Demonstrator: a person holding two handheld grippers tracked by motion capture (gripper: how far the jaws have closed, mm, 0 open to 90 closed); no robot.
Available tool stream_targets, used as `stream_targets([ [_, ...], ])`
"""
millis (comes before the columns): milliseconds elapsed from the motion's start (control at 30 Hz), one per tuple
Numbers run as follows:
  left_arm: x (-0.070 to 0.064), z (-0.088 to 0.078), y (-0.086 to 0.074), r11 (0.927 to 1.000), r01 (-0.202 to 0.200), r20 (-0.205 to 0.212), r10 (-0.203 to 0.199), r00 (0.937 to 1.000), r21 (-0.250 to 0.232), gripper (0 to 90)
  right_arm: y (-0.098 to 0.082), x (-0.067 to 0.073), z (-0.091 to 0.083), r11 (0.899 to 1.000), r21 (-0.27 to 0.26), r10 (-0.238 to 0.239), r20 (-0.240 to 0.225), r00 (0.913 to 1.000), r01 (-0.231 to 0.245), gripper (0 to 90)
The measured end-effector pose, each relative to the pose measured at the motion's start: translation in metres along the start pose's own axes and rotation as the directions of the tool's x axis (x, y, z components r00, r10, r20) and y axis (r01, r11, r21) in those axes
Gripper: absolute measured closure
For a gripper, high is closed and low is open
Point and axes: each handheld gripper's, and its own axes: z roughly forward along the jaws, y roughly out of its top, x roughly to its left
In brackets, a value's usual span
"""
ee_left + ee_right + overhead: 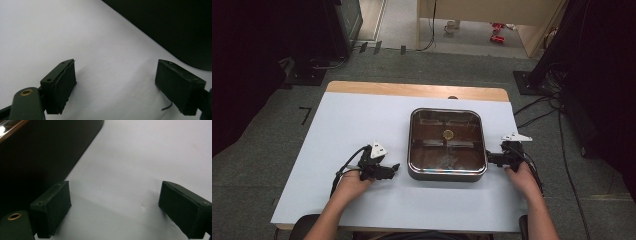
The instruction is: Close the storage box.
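Black tongs (396,167) and (488,159) — blocky ribbed pads, brass rivets, grey three-cornered plates, black cables — bare forearms

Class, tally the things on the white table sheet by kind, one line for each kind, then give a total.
Square pan with glass lid: 1
Hand-held grippers: 2 (left hand-held gripper, right hand-held gripper)
Total: 3

Pan (447,172): dark shell, silver rim, brown inside, clear lid. Tabletop (352,120): pale blue-white sheet, tan wood edge. Both tongs (396,167) (488,159) black, grey plates on top.
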Motion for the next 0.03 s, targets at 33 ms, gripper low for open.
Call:
stream_targets([
  [33, -0.0006, 0.0005, 0.0, 0.9999, 0.013, -0.014, -0.013, 0.9998, 0.001, 12.1, 0.0, 0.0, 0.0, 1.0, 0.0, 0.0, 0.0, 1.0, 0.0, 10.1],
])
